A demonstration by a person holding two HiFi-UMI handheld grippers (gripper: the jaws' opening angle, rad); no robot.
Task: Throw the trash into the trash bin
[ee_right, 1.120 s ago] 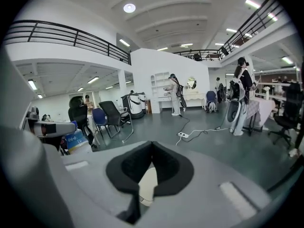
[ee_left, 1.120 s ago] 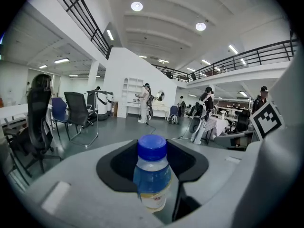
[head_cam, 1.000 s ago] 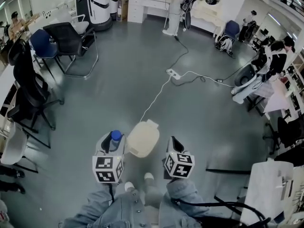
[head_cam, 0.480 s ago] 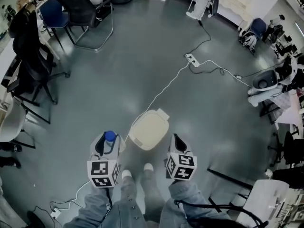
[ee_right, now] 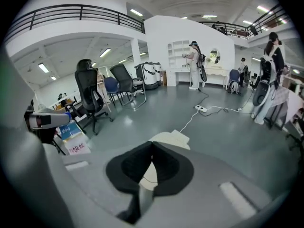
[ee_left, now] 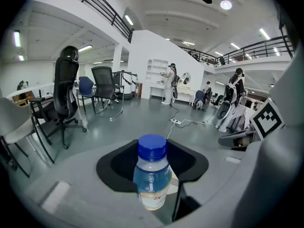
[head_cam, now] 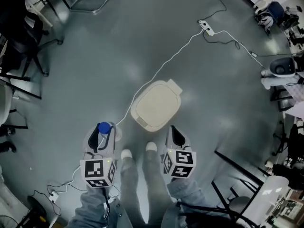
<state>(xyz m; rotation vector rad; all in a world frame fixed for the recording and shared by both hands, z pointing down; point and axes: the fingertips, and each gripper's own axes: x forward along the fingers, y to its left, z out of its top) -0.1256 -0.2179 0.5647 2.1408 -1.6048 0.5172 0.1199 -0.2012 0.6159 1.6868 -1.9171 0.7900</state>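
A squat trash bin with a closed cream lid (head_cam: 156, 104) stands on the grey floor just ahead of my feet. My left gripper (head_cam: 101, 136) is shut on a clear plastic bottle with a blue cap (head_cam: 104, 127), held upright to the left of the bin and short of it. In the left gripper view the bottle (ee_left: 153, 177) stands between the black pads of the left gripper (ee_left: 152, 163). My right gripper (head_cam: 175, 136) is shut and empty, just short of the bin's right corner. Past the shut tips of the right gripper (ee_right: 152, 152) shows the bin's lid (ee_right: 169, 138).
A white cable (head_cam: 166, 63) runs from the bin to a power strip (head_cam: 205, 27) further out. Office chairs (head_cam: 21, 46) stand at the left, and a black table frame (head_cam: 237, 167) stands at the lower right. Another power strip (head_cam: 52, 194) lies at the lower left. My shoes (head_cam: 126, 154) sit between the grippers.
Both grippers have sunk toward the floor and the head view has tipped further down, so the bin looks larger and nearer. The bottle stays in the left gripper.
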